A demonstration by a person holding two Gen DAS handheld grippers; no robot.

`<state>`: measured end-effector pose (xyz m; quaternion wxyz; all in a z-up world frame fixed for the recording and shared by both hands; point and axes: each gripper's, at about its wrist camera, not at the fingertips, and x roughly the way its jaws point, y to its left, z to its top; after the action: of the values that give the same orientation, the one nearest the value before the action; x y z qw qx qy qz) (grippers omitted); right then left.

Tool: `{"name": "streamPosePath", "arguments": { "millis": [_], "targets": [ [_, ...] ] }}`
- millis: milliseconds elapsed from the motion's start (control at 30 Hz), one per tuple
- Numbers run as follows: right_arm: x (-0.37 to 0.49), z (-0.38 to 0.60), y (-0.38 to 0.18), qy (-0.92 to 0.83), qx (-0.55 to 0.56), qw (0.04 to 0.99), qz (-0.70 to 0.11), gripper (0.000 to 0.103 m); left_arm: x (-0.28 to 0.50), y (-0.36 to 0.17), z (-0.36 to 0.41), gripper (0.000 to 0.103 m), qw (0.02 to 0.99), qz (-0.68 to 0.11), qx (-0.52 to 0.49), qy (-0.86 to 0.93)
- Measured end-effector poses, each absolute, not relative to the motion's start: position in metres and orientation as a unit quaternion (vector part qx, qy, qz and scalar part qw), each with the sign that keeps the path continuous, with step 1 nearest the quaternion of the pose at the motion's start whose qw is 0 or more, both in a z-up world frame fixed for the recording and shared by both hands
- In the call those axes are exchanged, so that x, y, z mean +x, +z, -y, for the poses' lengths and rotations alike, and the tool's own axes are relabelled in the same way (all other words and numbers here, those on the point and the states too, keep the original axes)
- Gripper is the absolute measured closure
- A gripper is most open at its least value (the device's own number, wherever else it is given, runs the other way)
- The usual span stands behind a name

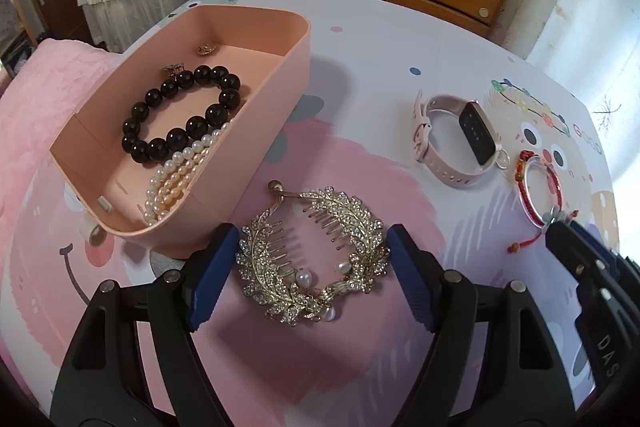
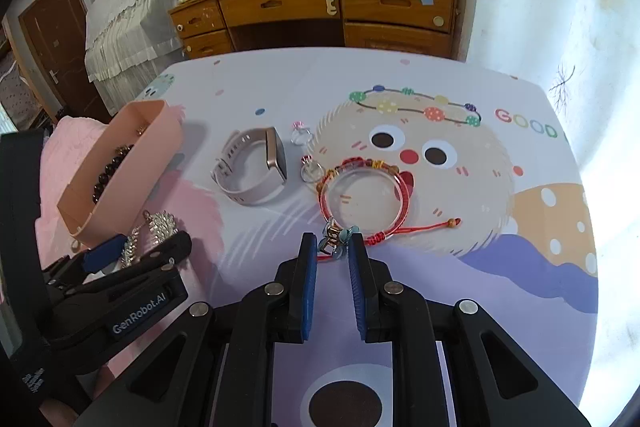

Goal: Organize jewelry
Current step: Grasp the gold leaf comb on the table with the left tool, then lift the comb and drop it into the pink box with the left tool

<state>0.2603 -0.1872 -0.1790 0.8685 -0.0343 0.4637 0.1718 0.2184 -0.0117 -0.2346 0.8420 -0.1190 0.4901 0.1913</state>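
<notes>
Between spread left gripper (image 1: 312,271) pads — hair comb (image 1: 312,255), teeth inward, lying flat, untouched.

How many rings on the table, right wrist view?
2. A pink-stone ring sits beyond the smartwatch; a red-stone ring lies between the watch and the red cord bracelet. More could be hidden inside the pink box.

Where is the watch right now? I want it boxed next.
In the left wrist view the watch lies on the table's right half, between the pink box and the red bracelet, beyond the hair comb.
</notes>
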Motion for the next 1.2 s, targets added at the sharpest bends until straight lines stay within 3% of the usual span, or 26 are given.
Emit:
{"name": "streamPosePath", "arguments": {
  "millis": [333,700,967,1200],
  "targets": [
    [0.24,0.182,-0.144,0.173,-0.039,0.88,-0.44,0.087,0.202,-0.212,0.004,0.03,0.837,-0.499,-0.134,0.18],
    [0.212,0.158,-0.094,0.197,-0.059,0.895,-0.397,0.087,0.194,-0.124,0.003,0.03,0.85,-0.507,-0.108,0.095],
    [0.184,0.119,-0.059,0.246,-0.095,0.905,-0.335,0.087,0.199,-0.077,-0.038,0.03,0.861,-0.494,-0.095,0.075],
    [0.164,0.071,-0.064,0.258,-0.124,0.89,-0.354,0.087,0.21,-0.06,-0.089,0.029,0.875,-0.475,-0.072,0.053]
  ]
}}
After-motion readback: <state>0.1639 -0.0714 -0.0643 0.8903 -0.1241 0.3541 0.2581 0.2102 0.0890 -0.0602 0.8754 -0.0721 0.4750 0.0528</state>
